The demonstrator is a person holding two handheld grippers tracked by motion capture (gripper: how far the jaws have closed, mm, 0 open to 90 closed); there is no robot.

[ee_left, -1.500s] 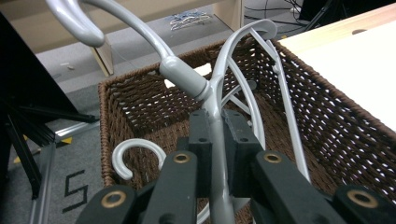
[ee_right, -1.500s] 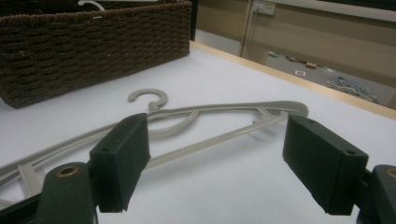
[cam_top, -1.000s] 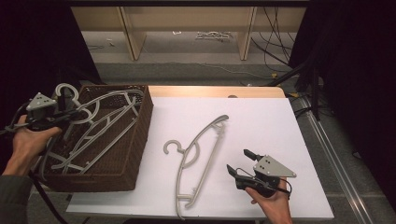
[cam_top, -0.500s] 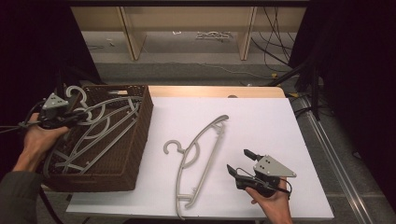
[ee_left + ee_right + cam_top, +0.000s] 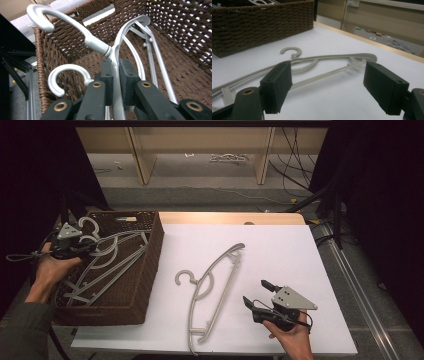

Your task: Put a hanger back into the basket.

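My left gripper is over the left side of a brown wicker basket, shut on the neck of a pale grey plastic hanger. In the left gripper view the pads pinch that hanger just below its hook, its arms sloping down into the basket. A second hanger's hook curls beside the jaws. Another grey hanger lies flat on the white table. My right gripper rests open just right of its lower end; the right gripper view shows the hanger beyond the spread jaws.
Several hangers lie crossed inside the basket, which stands at the table's left edge. The white tabletop stretches right of the lying hanger. Shelving and cables sit on the floor beyond the table's far edge.
My left hand has carried its hanger rightward and down, lower over the basket. The right gripper and the hanger on the table have not moved.
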